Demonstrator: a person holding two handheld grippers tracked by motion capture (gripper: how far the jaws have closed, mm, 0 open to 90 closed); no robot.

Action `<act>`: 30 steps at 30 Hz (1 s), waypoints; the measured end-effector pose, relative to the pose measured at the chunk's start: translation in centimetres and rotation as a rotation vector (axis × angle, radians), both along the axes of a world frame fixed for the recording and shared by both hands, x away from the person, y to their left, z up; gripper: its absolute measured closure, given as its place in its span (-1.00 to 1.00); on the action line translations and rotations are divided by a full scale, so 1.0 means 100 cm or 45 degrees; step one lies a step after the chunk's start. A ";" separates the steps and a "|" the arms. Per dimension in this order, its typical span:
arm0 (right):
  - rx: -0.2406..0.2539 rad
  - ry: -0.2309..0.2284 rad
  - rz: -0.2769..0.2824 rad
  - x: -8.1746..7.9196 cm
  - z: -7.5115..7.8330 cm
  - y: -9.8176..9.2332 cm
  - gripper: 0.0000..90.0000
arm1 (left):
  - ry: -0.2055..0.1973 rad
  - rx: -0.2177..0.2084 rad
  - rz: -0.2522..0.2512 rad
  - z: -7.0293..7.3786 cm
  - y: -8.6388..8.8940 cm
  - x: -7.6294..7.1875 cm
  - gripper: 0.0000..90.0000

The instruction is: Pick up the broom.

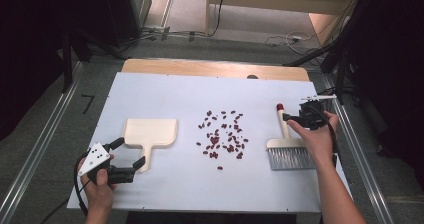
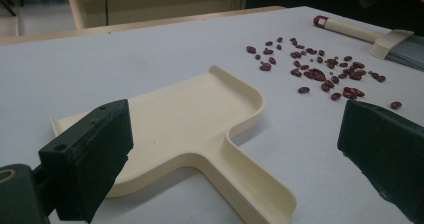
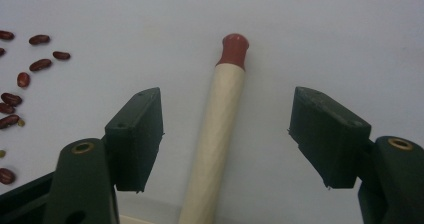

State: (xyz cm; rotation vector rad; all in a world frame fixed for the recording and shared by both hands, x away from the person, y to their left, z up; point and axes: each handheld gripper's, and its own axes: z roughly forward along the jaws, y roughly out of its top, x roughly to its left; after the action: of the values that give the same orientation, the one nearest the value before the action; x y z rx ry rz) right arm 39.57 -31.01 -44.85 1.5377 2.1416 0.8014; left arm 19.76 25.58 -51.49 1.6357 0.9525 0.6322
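Landmark: bean pile (image 1: 222,134), mid-sheet.

1. L gripper (image 1: 126,156): near edge, left of the pile. Jaws wide, nothing between pads. Straddles the handle end of the pan without touching.
2. Pan (image 1: 150,134): cream dustpan, flat on the sheet, left of the pile. Handle points toward the person, mouth faces away. Pan shows close in L gripper view (image 2: 190,134).
3. Brush (image 1: 287,146): right of the pile, bristle head nearer the person, long axis runs near-to-far. Handle is cream with red tip (image 3: 232,49) at the far end.
4. R gripper (image 1: 290,118): right of the pile, on the far half of the handle. Jaws part-closed, one each side of the handle, gaps visible both sides, no grip yet.

Key relation: handle lies centred btwn R jaws, roughly along their length, so closing should catch it. R hand nearer brush, L nearer pan.
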 end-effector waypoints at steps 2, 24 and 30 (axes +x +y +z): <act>-0.002 0.043 -0.011 0.004 -0.004 0.002 -0.28 | 0.001 0.003 -0.002 0.000 0.000 0.000 -0.97; -0.103 0.360 -0.141 0.012 -0.027 0.019 0.15 | 0.007 0.004 -0.008 0.000 -0.001 0.001 -0.97; -0.116 0.377 -0.167 0.011 -0.033 0.021 0.17 | 0.011 0.010 -0.011 0.000 -0.001 0.002 -0.97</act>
State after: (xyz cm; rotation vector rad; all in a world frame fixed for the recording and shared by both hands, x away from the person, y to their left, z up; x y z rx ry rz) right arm 40.71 -28.94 -48.13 1.8205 2.2127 0.4483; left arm 19.91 25.46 -51.51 1.6499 0.9497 0.6241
